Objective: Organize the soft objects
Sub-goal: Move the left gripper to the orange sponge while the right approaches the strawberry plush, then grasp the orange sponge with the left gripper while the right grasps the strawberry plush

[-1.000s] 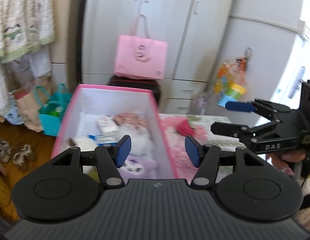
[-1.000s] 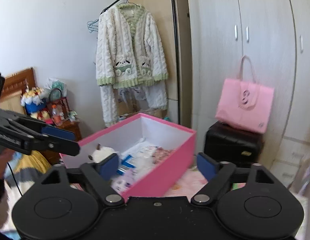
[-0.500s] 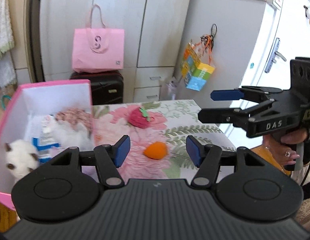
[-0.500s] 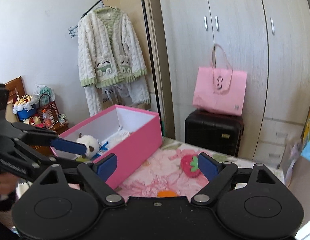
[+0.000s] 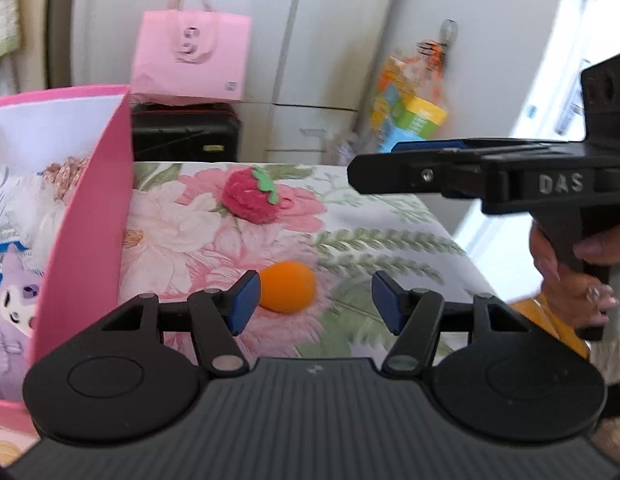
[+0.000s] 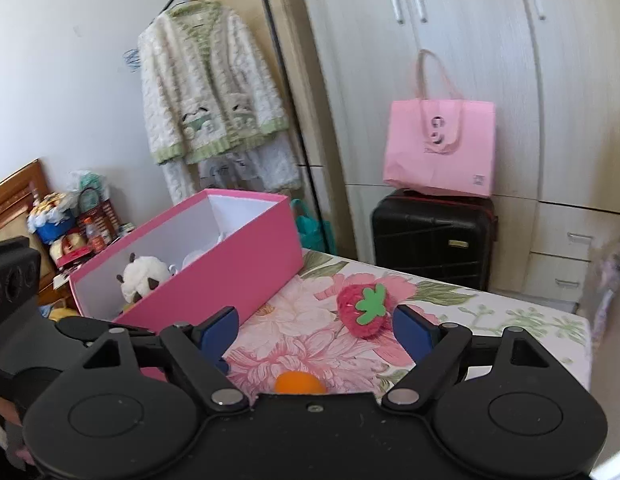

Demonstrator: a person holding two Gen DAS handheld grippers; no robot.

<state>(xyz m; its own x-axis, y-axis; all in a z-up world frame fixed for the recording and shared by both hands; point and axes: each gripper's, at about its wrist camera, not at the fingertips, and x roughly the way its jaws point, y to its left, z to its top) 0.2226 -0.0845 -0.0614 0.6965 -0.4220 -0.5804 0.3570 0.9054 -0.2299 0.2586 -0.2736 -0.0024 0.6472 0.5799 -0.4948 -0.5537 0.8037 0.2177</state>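
A pink box point(image 5: 88, 216) point(image 6: 214, 272) stands on the left of a floral-covered table point(image 5: 381, 236). It holds soft toys, among them a white plush point(image 6: 144, 278) and a purple plush point(image 5: 12, 312). A red plush strawberry point(image 5: 250, 196) point(image 6: 361, 310) and an orange soft ball point(image 5: 288, 286) point(image 6: 300, 384) lie on the cloth to the right of the box. My left gripper point(image 5: 311, 300) is open and empty, just above the orange ball. My right gripper point(image 6: 315, 332) is open and empty, with the strawberry between its fingertips in view; it also shows in the left wrist view point(image 5: 425, 160).
A pink tote bag point(image 6: 439, 152) sits on a black suitcase point(image 6: 429, 236) against white wardrobes behind the table. A fluffy cardigan point(image 6: 214, 92) hangs on a rail at the left. A colourful bag point(image 5: 411, 108) hangs at the right. The table's right edge point(image 5: 449, 232) is close.
Both grippers have swung from the box towards the table's open side and come lower. The strawberry and orange ball now lie in front of them. Both stayed open.
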